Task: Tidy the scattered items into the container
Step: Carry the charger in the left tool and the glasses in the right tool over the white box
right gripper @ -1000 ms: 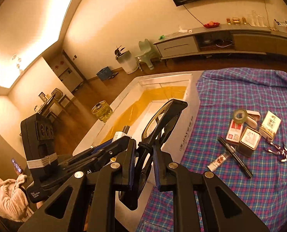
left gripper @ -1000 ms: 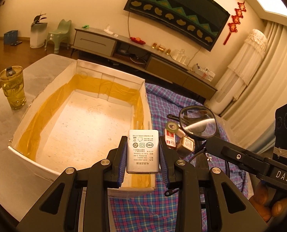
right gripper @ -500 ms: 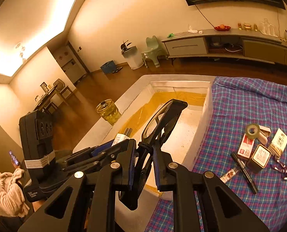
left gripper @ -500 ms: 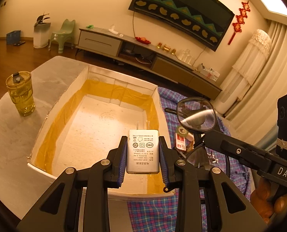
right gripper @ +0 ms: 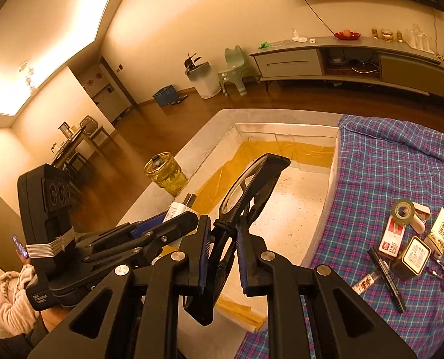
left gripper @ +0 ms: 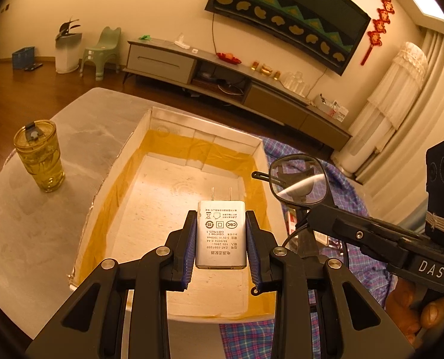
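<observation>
Over the last 1 second both grippers have advanced from the near rim of the box (left gripper: 259, 155) to a position above its floor, so more of the yellow-taped interior now lies beneath them. The left gripper (left gripper: 221, 236) is clamped on a white charger (left gripper: 221, 234), held by its 2 flat sides with the 2 prongs pointing forward over the box floor. The right gripper (right gripper: 221, 249) is clamped on a pair of glasses (right gripper: 253, 185), gripped low near the folded arms with the lenses standing up and forward, also above the box and just beside the left gripper. Risk 1: the 2 grippers are close together, and a sideways drift during release could knock the glasses against the left gripper's frame. Risk 2: the glasses are held by a thin section; a drop from this height may land on a lens. Risk 3: the charger could bounce if released high, so lowering first appears prudent. The remaining items, including a tape roll (right gripper: 404, 211), a tin (right gripper: 413, 258) and a pen (right gripper: 386, 278), lie on the plaid cloth (right gripper: 386, 161) outside the box, so the task is judged far from complete.
</observation>
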The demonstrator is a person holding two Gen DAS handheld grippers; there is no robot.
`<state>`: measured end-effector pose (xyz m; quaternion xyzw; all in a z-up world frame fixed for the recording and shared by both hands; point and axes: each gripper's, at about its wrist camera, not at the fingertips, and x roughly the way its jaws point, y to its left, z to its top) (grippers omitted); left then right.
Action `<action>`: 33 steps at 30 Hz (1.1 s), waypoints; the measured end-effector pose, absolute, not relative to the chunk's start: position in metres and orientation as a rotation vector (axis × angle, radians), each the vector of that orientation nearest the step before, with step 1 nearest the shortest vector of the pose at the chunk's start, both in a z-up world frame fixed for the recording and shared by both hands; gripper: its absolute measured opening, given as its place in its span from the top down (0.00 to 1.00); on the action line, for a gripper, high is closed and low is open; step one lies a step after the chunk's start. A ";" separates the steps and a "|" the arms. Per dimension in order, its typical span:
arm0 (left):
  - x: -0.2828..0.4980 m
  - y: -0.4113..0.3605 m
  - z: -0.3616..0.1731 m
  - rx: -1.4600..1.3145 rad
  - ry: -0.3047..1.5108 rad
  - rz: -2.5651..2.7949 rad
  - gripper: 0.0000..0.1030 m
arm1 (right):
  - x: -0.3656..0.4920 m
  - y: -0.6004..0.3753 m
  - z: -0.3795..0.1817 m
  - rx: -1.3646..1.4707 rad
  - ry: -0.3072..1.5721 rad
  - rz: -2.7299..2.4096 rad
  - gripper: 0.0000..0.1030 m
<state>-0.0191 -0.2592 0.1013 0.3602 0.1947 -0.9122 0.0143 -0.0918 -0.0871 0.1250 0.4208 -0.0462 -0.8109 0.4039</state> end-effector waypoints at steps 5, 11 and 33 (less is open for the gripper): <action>-0.032 -0.267 0.101 1.161 0.606 -2.828 0.70 | -0.099 -0.097 0.121 1.075 -0.093 -2.054 0.83; -0.050 -0.269 0.102 1.200 0.554 -2.820 0.70 | -0.109 -0.108 0.117 1.093 -0.065 -2.065 0.83; -0.114 -0.297 0.074 1.401 0.571 -2.704 0.70 | -0.168 -0.142 0.088 1.253 0.005 -2.106 0.83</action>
